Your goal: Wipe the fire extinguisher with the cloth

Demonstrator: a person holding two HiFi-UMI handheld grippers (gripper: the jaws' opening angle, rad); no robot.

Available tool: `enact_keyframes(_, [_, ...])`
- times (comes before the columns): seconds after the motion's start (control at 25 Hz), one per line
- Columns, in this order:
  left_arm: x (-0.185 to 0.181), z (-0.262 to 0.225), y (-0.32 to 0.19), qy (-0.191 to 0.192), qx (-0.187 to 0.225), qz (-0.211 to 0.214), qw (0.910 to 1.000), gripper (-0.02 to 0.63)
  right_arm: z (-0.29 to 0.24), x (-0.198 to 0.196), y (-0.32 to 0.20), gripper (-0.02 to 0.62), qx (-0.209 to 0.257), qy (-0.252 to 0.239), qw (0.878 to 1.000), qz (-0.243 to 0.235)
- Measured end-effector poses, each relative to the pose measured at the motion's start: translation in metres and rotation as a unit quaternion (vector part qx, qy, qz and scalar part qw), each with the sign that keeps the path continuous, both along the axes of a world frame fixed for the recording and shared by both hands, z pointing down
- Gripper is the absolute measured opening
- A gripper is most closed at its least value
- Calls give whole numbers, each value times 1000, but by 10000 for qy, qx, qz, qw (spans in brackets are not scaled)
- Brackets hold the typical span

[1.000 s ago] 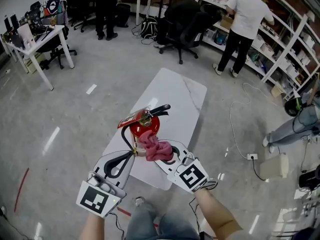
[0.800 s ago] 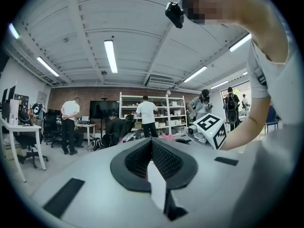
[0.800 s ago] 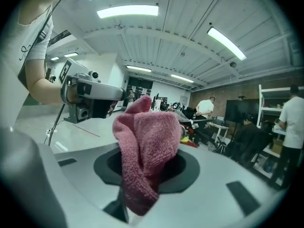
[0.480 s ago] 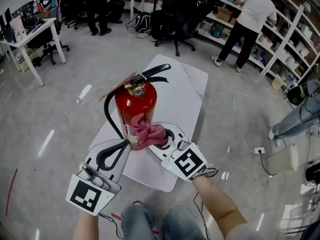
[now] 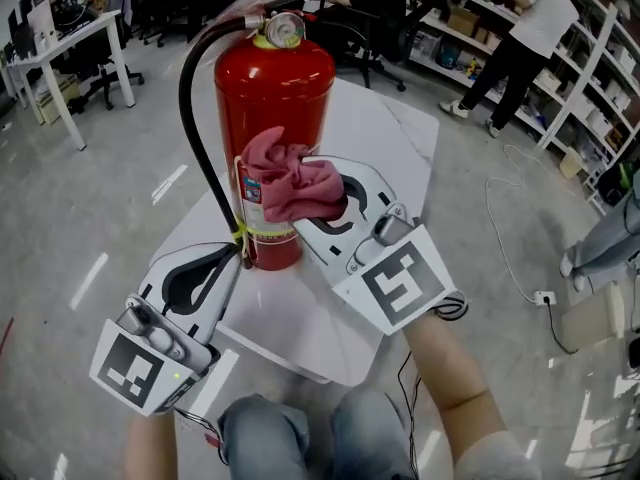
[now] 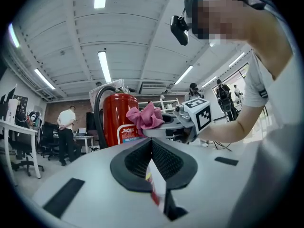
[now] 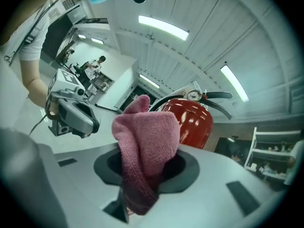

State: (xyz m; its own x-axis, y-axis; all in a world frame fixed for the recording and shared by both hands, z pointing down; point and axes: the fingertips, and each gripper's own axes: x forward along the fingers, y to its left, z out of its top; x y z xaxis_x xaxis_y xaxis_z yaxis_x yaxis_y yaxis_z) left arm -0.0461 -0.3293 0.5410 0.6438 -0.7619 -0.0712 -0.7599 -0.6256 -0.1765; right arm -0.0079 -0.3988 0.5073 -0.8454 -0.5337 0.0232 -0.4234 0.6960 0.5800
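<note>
A red fire extinguisher [image 5: 275, 98] stands upright on the white table [image 5: 400, 138], its black hose [image 5: 190, 118] looping down its left side. My right gripper [image 5: 300, 196] is shut on a bunched pink cloth [image 5: 290, 183], which is pressed against the cylinder's front just above the label. My left gripper [image 5: 237, 250] is shut at the hose's lower end by a yellow band. A thin white, red and yellow piece shows between the jaws of the left gripper [image 6: 154, 175]. The right gripper view has the cloth [image 7: 147, 146] filling the jaws, with the extinguisher [image 7: 194, 122] behind.
The table is narrow, with grey floor all around. A person [image 5: 535, 28] stands at the shelves at the back right. An office chair [image 5: 375, 13] is behind the table. A white desk [image 5: 60, 58] is at the back left. A cable [image 5: 500, 228] and a socket [image 5: 545, 296] lie on the floor.
The head camera has come much lower and closer, so the extinguisher looms large. The cloth has gone from low on the cylinder up to its middle. The left gripper still holds the hose end.
</note>
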Motion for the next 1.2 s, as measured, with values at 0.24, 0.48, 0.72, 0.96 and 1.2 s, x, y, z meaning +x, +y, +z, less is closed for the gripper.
enact_keyframes(0.24, [16, 39, 18, 0, 257, -48, 9997, 4, 72, 3, -1, 140, 217, 360, 9990, 171])
enact_keyframes(0.48, [13, 58, 32, -85, 64, -108, 9999, 5, 146, -3, -4, 138, -24, 657, 9975, 275])
enact_keyframes(0.72, [13, 60, 36, -181, -27, -148, 9997, 5, 81, -2, -6, 137, 506, 295, 9972, 469])
enact_keyframes(0.96, [9, 54, 35, -88, -46, -202, 9997, 5, -52, 12, -13, 138, 1072, -568, 9905, 652])
enact_keyframes(1.2, [-2, 53, 32, -35, 11, -272, 9996, 5, -49, 15, -20, 138, 1342, -404, 9868, 809])
